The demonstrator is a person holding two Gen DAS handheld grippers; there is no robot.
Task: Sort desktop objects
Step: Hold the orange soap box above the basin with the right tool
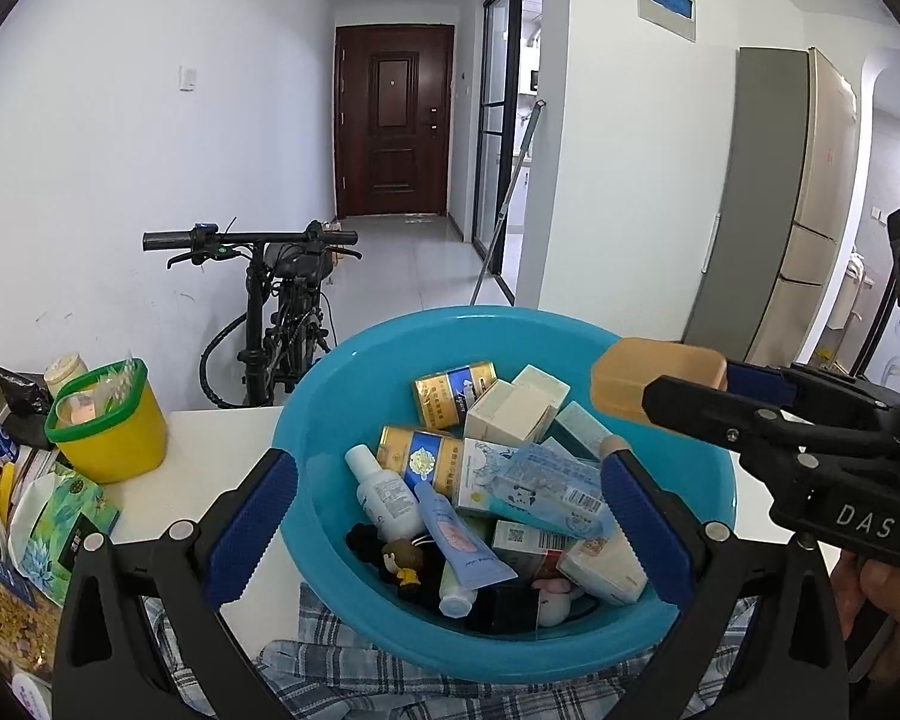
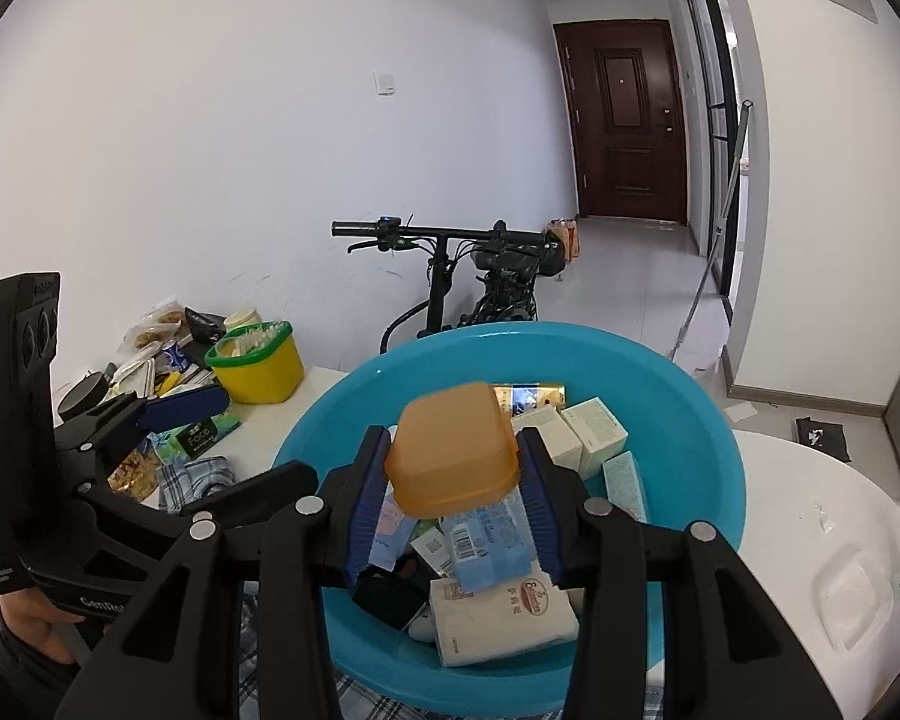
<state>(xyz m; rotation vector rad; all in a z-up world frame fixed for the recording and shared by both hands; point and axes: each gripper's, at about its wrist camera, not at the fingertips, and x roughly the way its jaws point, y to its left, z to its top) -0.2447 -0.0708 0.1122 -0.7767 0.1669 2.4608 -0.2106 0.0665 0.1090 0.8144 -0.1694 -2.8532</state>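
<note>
Desktop clutter is what gets sorted, and going left to right it starts with the snack bags (image 1: 6, 540) heaped at nine o'clock on the white table (image 1: 210, 450), then a yellow tub (image 1: 111, 420) with a green rim at about ten o'clock. The left gripper (image 1: 450, 534) stands with its blue pads wide apart and nothing between them, straddling the near side of the blue basin (image 1: 678, 618), which rests on a plaid cloth (image 1: 342, 666). Inside the basin lie a white bottle (image 1: 384, 495), a soft tube (image 1: 462, 546), gold tins (image 1: 453, 399), pale cartons (image 1: 516, 405) and a small doll (image 1: 405, 558), all piled loosely. At one to two o'clock over the basin, the right gripper (image 2: 453, 480) is clenched on an orange plastic box (image 2: 453, 450), its pads pressing the box's two opposite sides low down, the box raised clear of the pile. I judge the box light and probably hollow, with smooth, slightly yielding walls that could slip or bow under a hard squeeze, so a moderate hold across the flat sides near the base, as now, looks right. The cartons should crush easily; the tins look stiff but round and prone to roll. At three o'clock in the right wrist view a clear lid (image 2: 852, 597) lies on the table.
</note>
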